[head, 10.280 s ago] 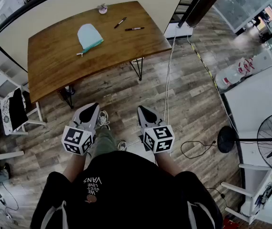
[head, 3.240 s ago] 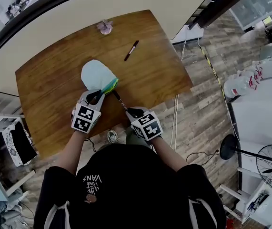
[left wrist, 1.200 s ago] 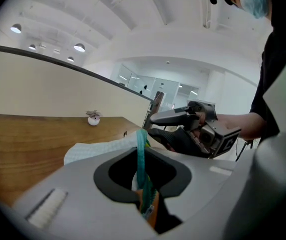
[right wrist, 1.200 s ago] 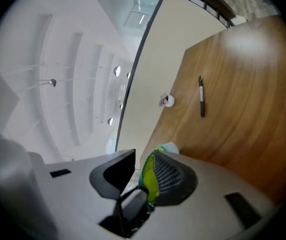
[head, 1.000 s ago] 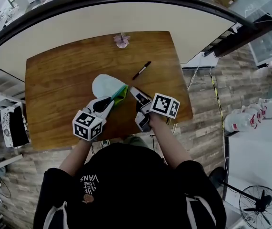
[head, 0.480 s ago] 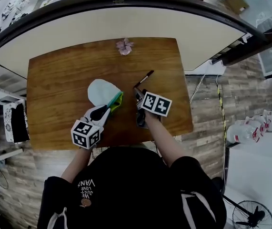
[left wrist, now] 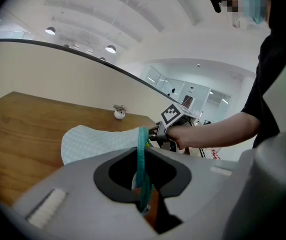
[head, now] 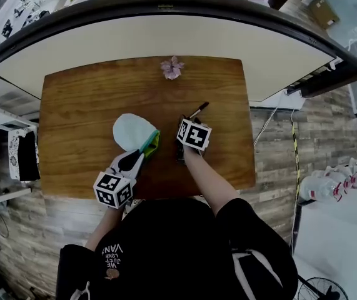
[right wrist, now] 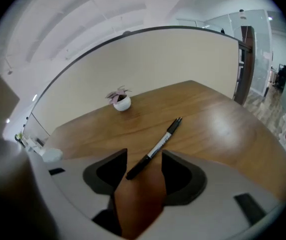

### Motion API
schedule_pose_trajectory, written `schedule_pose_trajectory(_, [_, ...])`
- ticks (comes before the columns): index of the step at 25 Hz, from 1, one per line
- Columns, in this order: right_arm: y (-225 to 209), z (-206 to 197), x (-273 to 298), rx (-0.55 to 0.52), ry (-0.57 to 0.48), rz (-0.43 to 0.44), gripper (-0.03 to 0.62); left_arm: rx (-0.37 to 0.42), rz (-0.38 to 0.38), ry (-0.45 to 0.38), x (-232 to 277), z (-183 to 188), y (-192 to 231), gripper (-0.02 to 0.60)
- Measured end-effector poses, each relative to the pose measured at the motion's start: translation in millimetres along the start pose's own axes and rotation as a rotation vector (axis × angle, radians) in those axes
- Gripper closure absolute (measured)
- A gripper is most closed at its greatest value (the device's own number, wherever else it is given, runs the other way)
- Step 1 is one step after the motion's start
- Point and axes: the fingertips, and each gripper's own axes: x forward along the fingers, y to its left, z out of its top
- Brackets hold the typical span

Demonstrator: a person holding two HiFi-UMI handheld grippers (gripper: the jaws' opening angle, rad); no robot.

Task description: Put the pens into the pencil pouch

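Observation:
A pale blue pencil pouch (head: 132, 130) lies on the wooden table (head: 78, 105), its teal and green mouth facing right. My left gripper (head: 142, 153) is shut on the pouch's teal zipper edge (left wrist: 140, 154) and lifts it a little. A black pen (head: 198, 110) lies on the table to the right of the pouch. My right gripper (head: 185, 121) hangs low over the pen's near end, and its jaws are opening. In the right gripper view the pen (right wrist: 158, 149) runs away from between the jaws of my right gripper (right wrist: 144, 166), untouched by the pads.
A small potted plant (head: 172, 68) stands at the table's far edge, also seen as the plant (right wrist: 119, 100) beyond the pen. The table's right edge (head: 251, 136) drops to a wooden floor. A curved cream wall rises behind the table.
My right gripper has left the pouch's mouth, moved right and down to the pen and opened its jaws. The left gripper has kept its hold on the pouch edge.

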Motion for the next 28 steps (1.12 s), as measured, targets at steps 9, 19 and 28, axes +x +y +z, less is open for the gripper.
schedule_pose_trajectory(9, [-8.7, -7.4, 5.8, -0.052, 0.041, -0.066, 0.485, -0.005, 0.001, 0.001, -7.6, 1.1, 7.4, 0.531])
schedule_pose_trajectory(19, [-6.2, -15.9, -14.3, -0.053, 0.035, -0.036, 0.542, 0.026, -0.039, 0.019, -20.8, 2.9, 13.5, 0.531])
schedule_pose_trajectory(28, [11.0, -39.5, -71.7, 0.010, -0.026, 0.034, 0.542, 0.060, -0.105, 0.029, -21.4, 2.0, 11.8, 0.531])
